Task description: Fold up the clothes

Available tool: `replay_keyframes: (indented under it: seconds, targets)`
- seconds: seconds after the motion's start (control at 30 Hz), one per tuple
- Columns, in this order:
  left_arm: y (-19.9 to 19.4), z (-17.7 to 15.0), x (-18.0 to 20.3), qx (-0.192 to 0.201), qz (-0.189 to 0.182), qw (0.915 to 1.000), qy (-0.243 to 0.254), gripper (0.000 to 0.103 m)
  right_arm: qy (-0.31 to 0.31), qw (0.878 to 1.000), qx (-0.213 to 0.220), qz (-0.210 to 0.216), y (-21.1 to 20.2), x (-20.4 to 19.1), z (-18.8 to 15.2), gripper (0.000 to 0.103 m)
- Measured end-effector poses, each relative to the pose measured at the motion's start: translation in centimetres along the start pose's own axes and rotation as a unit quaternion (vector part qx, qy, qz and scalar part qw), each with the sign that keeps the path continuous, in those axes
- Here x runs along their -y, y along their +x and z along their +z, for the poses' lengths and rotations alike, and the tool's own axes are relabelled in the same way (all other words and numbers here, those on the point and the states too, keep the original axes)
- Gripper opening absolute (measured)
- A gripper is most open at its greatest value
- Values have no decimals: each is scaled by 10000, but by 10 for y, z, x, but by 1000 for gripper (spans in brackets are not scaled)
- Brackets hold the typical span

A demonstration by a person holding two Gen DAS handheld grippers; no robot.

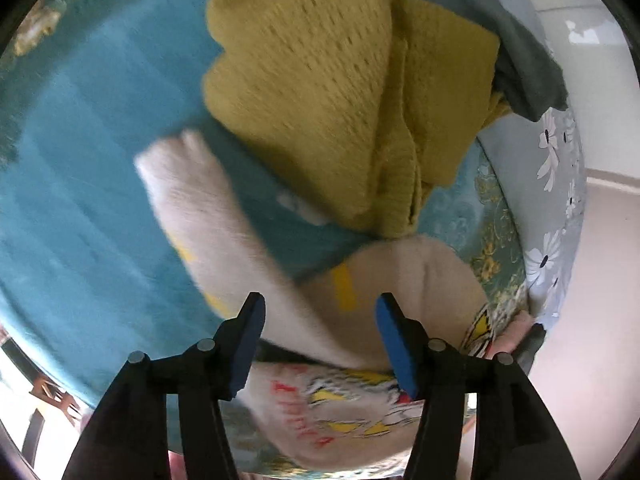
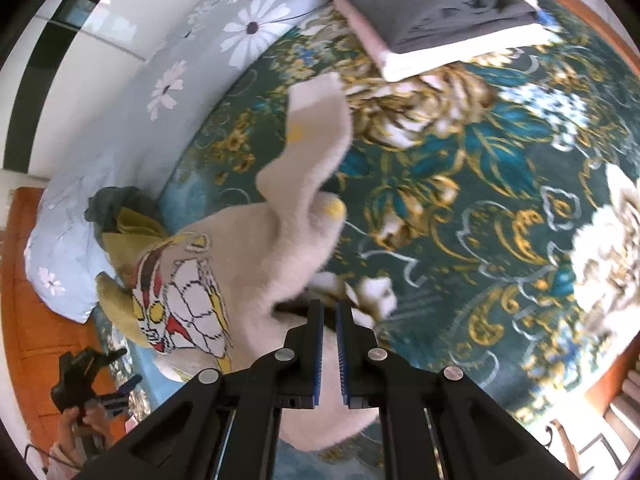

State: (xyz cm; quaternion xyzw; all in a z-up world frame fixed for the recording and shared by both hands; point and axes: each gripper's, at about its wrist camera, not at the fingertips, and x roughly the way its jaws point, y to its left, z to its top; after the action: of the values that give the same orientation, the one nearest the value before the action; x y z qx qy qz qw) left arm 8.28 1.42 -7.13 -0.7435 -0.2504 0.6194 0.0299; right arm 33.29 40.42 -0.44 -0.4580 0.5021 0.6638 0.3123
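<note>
Left tongs (image 1: 320,344): jaws stand wide apart above the cream sweater (image 1: 400,280), pads clear of the fabric, nothing held. Right tongs (image 2: 329,344): jaws drawn almost together; a dark edge of the cream sweater (image 2: 256,264) lies at their tips, but whether cloth is pinched between the pads cannot be told. The sweater lies rumpled on the teal floral blanket (image 2: 460,200) covering the bed, printed figure (image 2: 180,304) facing up, one sleeve (image 2: 316,128) raised and blurred. A mustard knit garment (image 1: 320,92) lies just beyond it, touching its edge, with a grey garment (image 1: 524,72) behind. A folded stack of clothes (image 2: 440,12), grey on top, rests well apart on the blanket. A pale daisy-print quilt (image 2: 240,32) borders the blanket.
</note>
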Motion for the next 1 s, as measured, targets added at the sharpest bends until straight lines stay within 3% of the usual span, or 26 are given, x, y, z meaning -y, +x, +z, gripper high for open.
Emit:
replay_keyframes:
  seconds: [0.13, 0.23, 0.33, 0.37, 0.47, 0.5, 0.53, 0.57, 0.7, 0.77, 0.9, 0.93, 1.0]
  targets:
    - [29, 5, 16, -294, 406, 9987, 81, 67, 227, 9996, 41, -166, -9, 6, -8, 9]
    - [52, 6, 21, -463, 973, 9941, 111, 67, 343, 9992, 37, -217, -11, 7, -12, 9]
    - [71, 6, 14, -735, 1300, 9886, -175, 67, 462, 9988, -4, -178, -7, 5, -13, 9]
    - [74, 6, 11, -748, 1290, 9884, -282, 67, 495, 9986, -28, -161, -4, 5, -12, 9]
    - [77, 7, 4, -715, 1309, 9879, -418, 38, 588, 9982, -109, -46, 7, 0, -8, 9]
    - [77, 8, 1, -722, 1340, 9875, -410, 23, 620, 9980, -129, 17, 11, -2, -6, 11]
    - [76, 7, -2, -719, 1287, 9882, -417, 17, 654, 9977, -145, 83, 15, -4, -3, 13]
    - [74, 7, -6, -716, 1234, 9889, -424, 15, 694, 9974, -158, 144, 20, -7, 1, 15]
    - [66, 4, -18, -646, 1051, 9913, -453, 11, 895, 9954, -106, 313, 38, -18, 20, 40]
    - [60, 2, -24, -586, 971, 9924, -470, 11, 1096, 9932, -94, 374, 51, -21, 32, 41]
    - [45, -5, -31, -421, 876, 9939, -528, 10, 1246, 9917, -321, -31, 77, -25, 52, 39]
    - [39, -7, -32, -350, 853, 9943, -529, 10, 1276, 9912, -348, -89, 81, -25, 55, 29]
    - [25, -10, -32, -127, 792, 9957, -460, 10, 1287, 9908, -392, -145, 83, -26, 58, 18]
